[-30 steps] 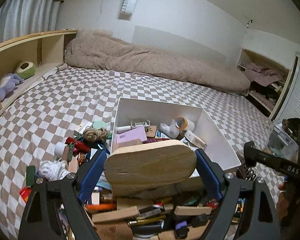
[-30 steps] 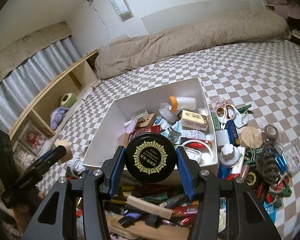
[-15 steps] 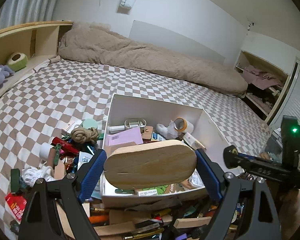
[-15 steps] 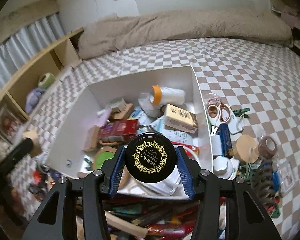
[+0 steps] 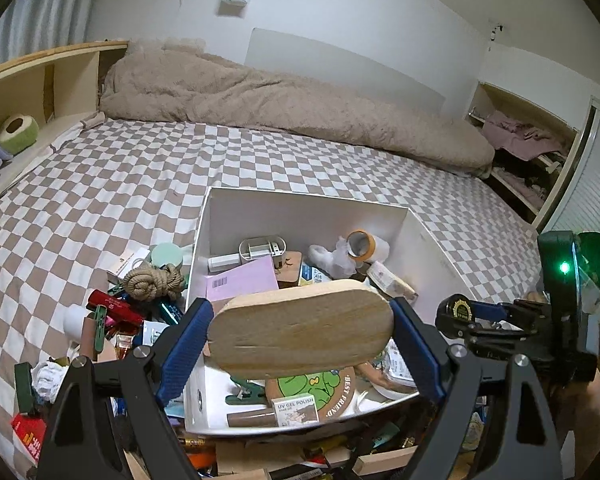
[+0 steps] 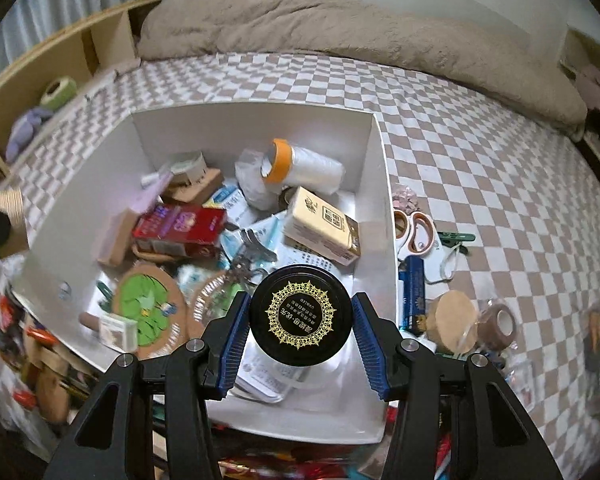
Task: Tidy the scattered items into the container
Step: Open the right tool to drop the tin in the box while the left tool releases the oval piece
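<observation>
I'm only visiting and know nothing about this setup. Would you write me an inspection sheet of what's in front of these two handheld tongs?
Surface: checkered brown-and-white bedsheet.
Job's things: open white rectangular box, part filled with small items; flat rounded wooden block; round black jar with gold pattern.
Clutter: loose items beside the box, including coiled tan rope and white-handled scissors.
Tongs: left tongs grip the block; right tongs grip the jar.
Cables: nothing seen.
Surroundings: beige fluffy duvet, wooden shelf.

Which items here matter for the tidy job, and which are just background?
Job:
white box
black jar in right gripper
wooden block in left gripper
scissors
rope coil

Background:
blanket
shelf
plush toy
</observation>
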The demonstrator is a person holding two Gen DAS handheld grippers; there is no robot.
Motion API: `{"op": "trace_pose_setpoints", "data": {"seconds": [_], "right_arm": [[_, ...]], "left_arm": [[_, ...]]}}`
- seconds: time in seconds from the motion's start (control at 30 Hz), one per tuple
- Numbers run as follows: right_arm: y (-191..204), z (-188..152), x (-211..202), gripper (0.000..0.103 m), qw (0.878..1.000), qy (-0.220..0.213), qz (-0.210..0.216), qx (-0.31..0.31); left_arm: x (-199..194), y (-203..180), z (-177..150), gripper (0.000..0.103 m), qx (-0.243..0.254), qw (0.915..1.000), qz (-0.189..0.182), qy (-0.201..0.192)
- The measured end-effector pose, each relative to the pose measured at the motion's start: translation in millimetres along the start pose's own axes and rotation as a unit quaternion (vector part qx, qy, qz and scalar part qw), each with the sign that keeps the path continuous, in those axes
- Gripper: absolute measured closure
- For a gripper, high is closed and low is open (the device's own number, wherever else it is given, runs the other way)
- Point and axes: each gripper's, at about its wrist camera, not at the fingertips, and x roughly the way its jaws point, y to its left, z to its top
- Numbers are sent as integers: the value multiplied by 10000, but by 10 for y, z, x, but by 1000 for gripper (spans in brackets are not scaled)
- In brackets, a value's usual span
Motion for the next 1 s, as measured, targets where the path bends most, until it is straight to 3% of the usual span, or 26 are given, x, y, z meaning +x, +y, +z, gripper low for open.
{"op": "trace_pose_setpoints", "data": {"seconds": [0.43,0.6,1.0], "right_arm": [[33,-33,97,50,9996,100,-89,-249],[24,-44,14,44,9998,-11,85,-195],[86,-185,-246,44,9982,-282,461,-252]], "left_arm": [[347,-147,112,14,7,9974,-209,697],[517,-253,112,14,78,9947,-213,1000],[850,-421,92,14,219,9888,-264,1455]]}}
